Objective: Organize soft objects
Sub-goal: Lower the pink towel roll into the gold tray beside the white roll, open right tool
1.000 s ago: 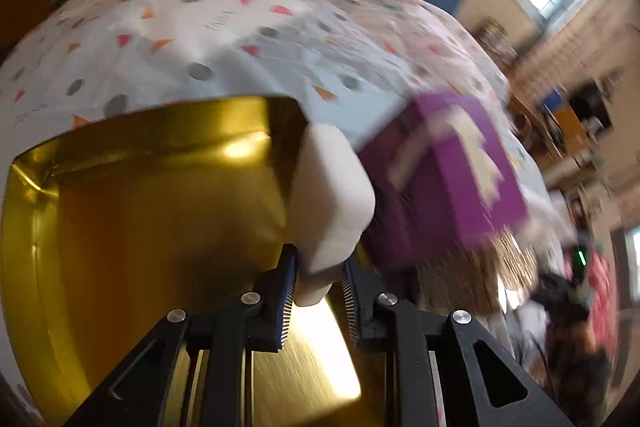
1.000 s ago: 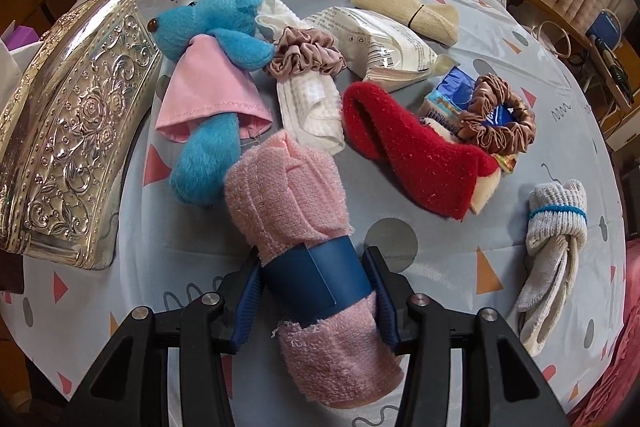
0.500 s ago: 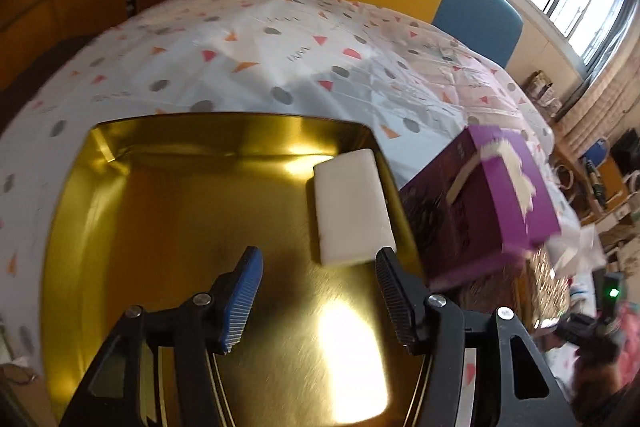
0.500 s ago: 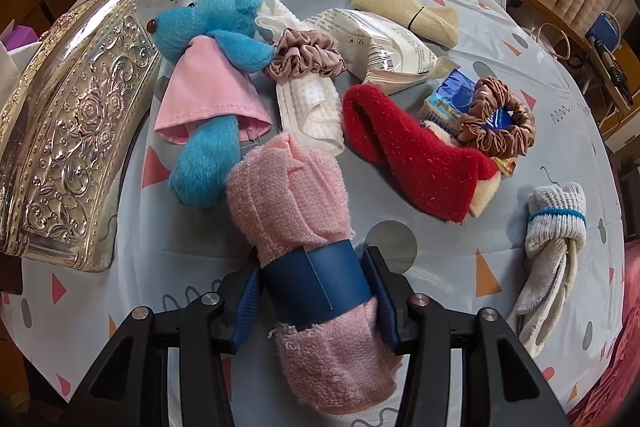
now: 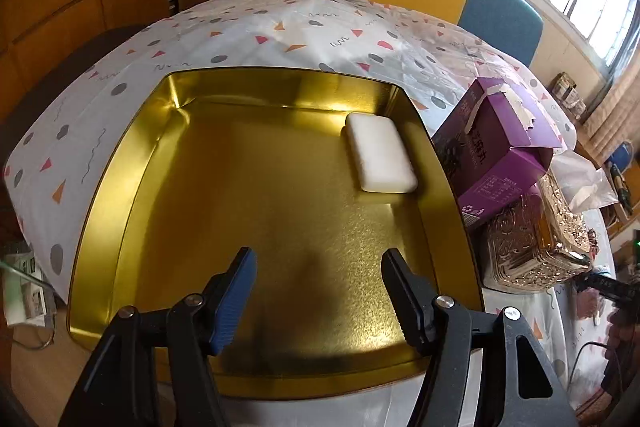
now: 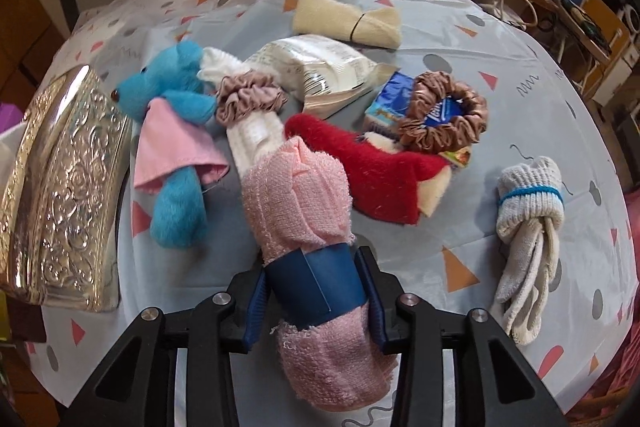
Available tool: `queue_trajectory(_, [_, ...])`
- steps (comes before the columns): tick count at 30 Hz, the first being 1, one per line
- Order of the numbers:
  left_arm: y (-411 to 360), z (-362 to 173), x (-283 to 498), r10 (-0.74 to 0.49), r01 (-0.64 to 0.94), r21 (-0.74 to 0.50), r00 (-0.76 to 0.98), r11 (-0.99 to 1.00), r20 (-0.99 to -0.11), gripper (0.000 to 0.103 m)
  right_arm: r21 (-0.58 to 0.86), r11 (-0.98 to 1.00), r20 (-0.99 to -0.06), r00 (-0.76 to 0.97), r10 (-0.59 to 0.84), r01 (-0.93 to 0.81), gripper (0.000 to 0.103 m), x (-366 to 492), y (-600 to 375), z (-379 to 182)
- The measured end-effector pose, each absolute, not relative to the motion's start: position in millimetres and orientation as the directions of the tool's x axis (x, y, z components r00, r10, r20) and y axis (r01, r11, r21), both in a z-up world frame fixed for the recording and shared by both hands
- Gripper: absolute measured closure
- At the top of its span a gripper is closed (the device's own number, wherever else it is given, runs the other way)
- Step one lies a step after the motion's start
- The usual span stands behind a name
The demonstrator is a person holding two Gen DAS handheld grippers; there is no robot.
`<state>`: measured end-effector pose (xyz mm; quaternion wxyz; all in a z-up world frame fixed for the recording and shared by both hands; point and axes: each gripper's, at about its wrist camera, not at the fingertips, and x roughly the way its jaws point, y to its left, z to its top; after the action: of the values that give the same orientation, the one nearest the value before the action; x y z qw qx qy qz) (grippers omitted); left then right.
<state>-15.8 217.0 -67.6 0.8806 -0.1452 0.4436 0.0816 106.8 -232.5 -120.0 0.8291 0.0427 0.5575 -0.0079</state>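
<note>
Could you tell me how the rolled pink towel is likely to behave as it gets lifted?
The pink towel probably sags: its loose ends overhang the right gripper. The blue band should keep it rolled. It is probably light and unlikely to slip, being terry cloth.

The left gripper [image 5: 316,291] is black plastic with 2 long fingers [image 5: 404,299]. Each finger has a blue ribbed pad and shiny round silver screws. The right gripper [image 6: 316,293] looks the same: black arms with triangle holes, blue pads, silver screws.
</note>
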Motion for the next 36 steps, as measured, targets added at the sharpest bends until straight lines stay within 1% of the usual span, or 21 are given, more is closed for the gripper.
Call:
queue_trajectory(2, [216, -65, -21, 0.024, -0.269, -0.176, 0.606, 0.947, -0.795, 0.037, 0.050, 0.997, -0.934, 0.356, 0.023, 0.067, 0.062, 110, -235, -124])
queue_trajectory(3, [214, -64, -23, 0.037, -0.266, -0.162, 0.613, 0.950, -0.789, 0.035, 0.049, 0.996, -0.935, 0.355, 0.020, 0.071, 0.062, 110, -237, -125])
queue_trajectory(4, [212, -63, -24, 0.045, -0.264, -0.153, 0.616, 0.952, -0.787, 0.030, 0.054, 0.996, -0.932, 0.363, 0.022, 0.078, 0.062, 111, -240, -123])
queue_trajectory(7, [208, -61, -30, 0.044, -0.250, -0.147, 0.626, 0.957, -0.778, 0.029, 0.088, 0.990, -0.920, 0.391, 0.037, 0.112, 0.062, 109, -249, -116])
queue_trajectory(10, [203, -58, -33, 0.068, -0.248, -0.117, 0.630, 0.962, -0.774, 0.023, 0.134, 0.980, -0.887, 0.459, 0.052, 0.148, 0.062, 105, -263, -103])
queue_trajectory(14, [202, -53, -37, 0.072, -0.235, -0.107, 0.644, 0.966, -0.761, 0.019, 0.191, 0.961, -0.847, 0.528, 0.059, 0.200, 0.062, 105, -281, -85])
queue_trajectory(18, [205, -50, -40, 0.073, -0.243, -0.116, 0.651, 0.963, -0.756, 0.019, 0.205, 0.962, -0.817, 0.572, 0.067, 0.181, 0.062, 117, -263, -62])
queue_trajectory(24, [212, -49, -43, 0.089, -0.273, -0.124, 0.652, 0.954, -0.753, 0.015, 0.241, 0.970, -0.745, 0.646, 0.165, 0.031, 0.062, 135, -187, -5])
queue_trajectory(30, [223, -52, -46, 0.096, -0.305, -0.142, 0.649, 0.942, -0.754, 0.014, 0.268, 0.939, -0.666, 0.662, 0.344, -0.218, 0.062, 120, -89, 44])
queue_trajectory(32, [230, -52, -47, 0.103, -0.323, -0.152, 0.651, 0.934, -0.752, 0.014, 0.265, 0.918, -0.656, 0.642, 0.396, -0.295, 0.062, 107, -55, 49])
queue_trajectory(36, [247, -52, -51, 0.128, -0.369, -0.165, 0.653, 0.915, -0.746, 0.014, 0.286, 0.868, -0.674, 0.558, 0.484, -0.407, 0.062, 82, 7, 42])
